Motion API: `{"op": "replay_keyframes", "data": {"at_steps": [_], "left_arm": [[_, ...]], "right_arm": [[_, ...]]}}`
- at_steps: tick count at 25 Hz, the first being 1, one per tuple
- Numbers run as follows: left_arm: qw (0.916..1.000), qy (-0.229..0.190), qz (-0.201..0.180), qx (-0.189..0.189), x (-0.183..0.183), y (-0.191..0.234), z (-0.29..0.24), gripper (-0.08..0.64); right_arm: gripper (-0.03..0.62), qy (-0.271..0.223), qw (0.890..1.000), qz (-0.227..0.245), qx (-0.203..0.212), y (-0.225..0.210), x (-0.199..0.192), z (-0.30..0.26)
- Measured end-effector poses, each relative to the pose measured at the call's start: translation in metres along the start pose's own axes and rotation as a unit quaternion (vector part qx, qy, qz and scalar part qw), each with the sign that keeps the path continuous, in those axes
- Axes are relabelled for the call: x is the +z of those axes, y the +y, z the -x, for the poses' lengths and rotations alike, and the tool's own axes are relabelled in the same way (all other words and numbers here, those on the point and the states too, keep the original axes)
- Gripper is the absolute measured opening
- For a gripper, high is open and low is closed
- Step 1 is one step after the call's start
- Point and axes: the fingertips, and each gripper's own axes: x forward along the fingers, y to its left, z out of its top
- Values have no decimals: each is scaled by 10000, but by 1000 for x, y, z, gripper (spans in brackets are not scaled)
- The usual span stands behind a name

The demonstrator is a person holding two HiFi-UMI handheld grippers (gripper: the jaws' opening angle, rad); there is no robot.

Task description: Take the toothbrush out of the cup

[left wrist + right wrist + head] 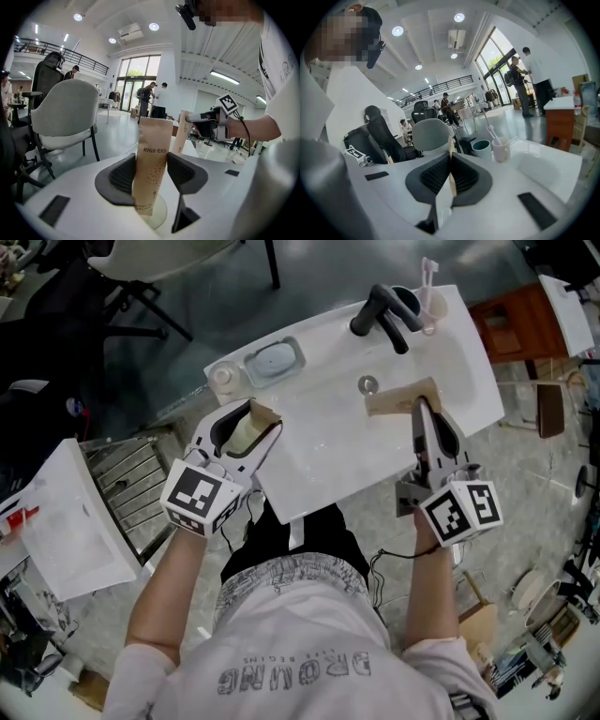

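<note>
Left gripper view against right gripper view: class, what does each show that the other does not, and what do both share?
Only the left gripper view: a brown paper packet printed HIGH-END, squeezed between the left tongs, and the person's right forearm. Only the right gripper view: the white cup holding the toothbrush, beside a teal cup. Both: ceiling lights and people standing by the glass doors.

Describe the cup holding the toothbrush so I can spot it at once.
Find the white basin, then its black faucet. Two cups stand on the rim beside it: yours is the pale cup with the toothbrush sticking up, not the dark teal cup.
</note>
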Motion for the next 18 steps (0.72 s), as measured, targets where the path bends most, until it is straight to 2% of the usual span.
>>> {"op": "replay_keyframes", "data": {"at_steps": [18], "left_arm": [[9983,-495,-301,90,55,-6,31,214]], "right_arm": [[11,-376,9991,121,149,29,32,15]]}}
